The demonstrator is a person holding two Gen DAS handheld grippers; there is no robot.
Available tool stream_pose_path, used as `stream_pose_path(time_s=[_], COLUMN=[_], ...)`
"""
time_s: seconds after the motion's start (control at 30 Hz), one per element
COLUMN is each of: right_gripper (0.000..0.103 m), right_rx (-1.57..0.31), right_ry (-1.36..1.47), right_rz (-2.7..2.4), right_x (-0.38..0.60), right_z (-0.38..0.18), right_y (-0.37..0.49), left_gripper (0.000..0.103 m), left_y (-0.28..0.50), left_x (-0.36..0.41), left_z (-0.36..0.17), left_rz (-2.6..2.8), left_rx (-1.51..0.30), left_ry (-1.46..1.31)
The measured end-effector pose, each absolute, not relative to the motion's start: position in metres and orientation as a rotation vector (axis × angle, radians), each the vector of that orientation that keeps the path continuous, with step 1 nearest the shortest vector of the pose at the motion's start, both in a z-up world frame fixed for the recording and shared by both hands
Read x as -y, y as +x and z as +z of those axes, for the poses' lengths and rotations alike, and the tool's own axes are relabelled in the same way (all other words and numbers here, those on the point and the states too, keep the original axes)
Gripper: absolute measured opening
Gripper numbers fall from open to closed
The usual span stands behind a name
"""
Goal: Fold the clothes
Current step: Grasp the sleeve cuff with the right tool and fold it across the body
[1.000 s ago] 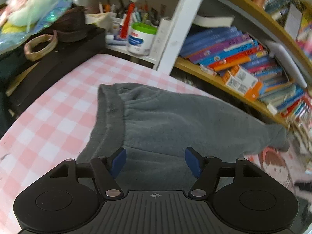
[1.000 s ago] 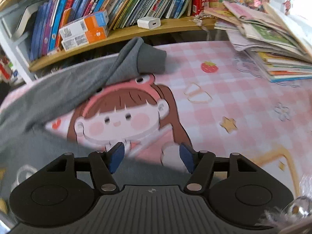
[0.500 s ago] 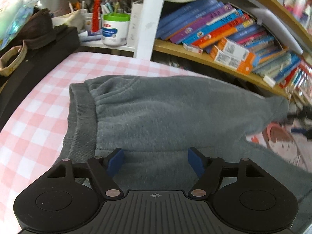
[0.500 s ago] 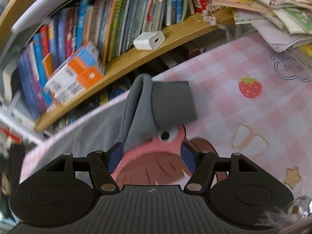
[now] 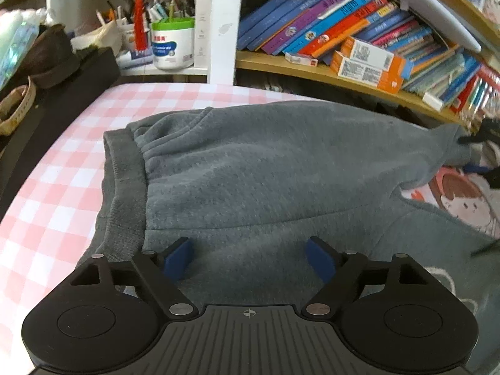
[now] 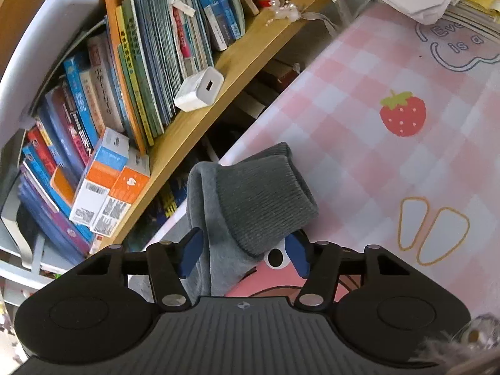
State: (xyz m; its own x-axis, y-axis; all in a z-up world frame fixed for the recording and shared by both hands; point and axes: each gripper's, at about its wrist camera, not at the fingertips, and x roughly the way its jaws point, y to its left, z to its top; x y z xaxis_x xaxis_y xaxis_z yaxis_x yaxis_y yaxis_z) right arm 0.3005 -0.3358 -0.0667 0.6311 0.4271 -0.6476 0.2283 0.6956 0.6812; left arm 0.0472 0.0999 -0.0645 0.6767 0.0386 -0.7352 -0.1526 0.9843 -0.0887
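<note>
Grey sweatshirt (image 5: 265, 181) spread on checked surface (image 5: 56, 187), long axis left-right. Ribbed cuff (image 6: 262, 197) lies between right gripper (image 6: 243, 254) fingers, just narrowed, ungripped. Left gripper (image 5: 250, 257) fingers just widened, open over the near hem.

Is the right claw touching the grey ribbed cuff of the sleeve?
Cannot tell. In the right wrist view the right claw has the cuff between its blue pads, jaws closing, but no plain contact or gap shows.
</note>
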Motion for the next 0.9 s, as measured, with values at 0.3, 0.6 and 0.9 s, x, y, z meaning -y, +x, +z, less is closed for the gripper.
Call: stream_pose_path(time_s=[0.3, 0.6, 0.9], right_gripper=[0.051, 0.016, 0.052], right_rx=[-0.885, -0.733, -0.657], right_ry=[0.939, 0.914, 0.536], right_rz=[0.105, 0.194, 0.151], right_x=[0.346, 0.343, 0.356], right_z=[-0.076, -0.048, -0.006], right_y=[0.298, 0.305, 0.282], left_gripper=[0.086, 0.086, 0.086], left_y=[0.046, 0.045, 0.04], left_x=[-0.101, -0.103, -0.106], left_z=[-0.066, -0.066, -0.065], left_rz=[0.101, 0.093, 0.088], left_rx=[-0.809, -0.809, -0.804], left_ry=[-0.139, -0.14, -0.146])
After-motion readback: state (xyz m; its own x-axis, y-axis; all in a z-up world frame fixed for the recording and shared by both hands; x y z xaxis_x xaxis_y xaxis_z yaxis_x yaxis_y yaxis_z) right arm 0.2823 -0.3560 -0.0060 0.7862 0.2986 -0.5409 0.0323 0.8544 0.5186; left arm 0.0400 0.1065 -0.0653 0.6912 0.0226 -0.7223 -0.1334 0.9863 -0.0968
